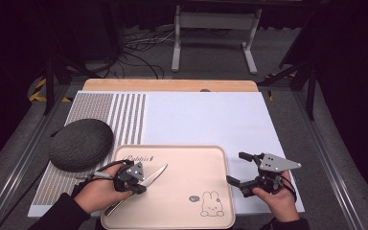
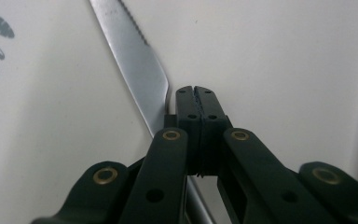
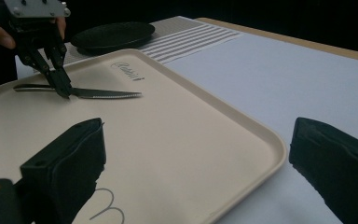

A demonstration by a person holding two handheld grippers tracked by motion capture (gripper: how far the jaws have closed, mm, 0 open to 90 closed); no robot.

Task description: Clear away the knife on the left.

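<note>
— Where the high view looks down on the table, what is hard to make out?

— The knife's handle end: the left hand (image 1: 98,191) covers part of the knife (image 1: 154,174), so just the blade, pointing toward 2 o'clock, and a sliver of handle near the tray's (image 1: 182,153) 7 o'clock corner show. The left gripper (image 1: 139,188) sits over the knife's middle. At 3 o'clock, off the tray's edge on the white mat (image 1: 211,120), the right gripper (image 1: 239,168) has its jaws spread wide, with nothing between them.

— And the left gripper view?

— Its jaws meet tip to tip, pressed together. The knife (image 2: 137,70) runs under them from 11 o'clock, its serrated tip cut off at the top edge; whether the pads pinch the metal I cannot tell, the contact being hidden behind the jaws.

— The right gripper view?

— Both its jaws stand far apart at 7 and 4 o'clock, over the tray's rim (image 3: 261,140). At 10 o'clock the left gripper (image 3: 65,91) touches the knife (image 3: 102,94), which lies flat on the tray. A dark round cushion (image 3: 114,33) lies beyond, near 11 o'clock.
</note>
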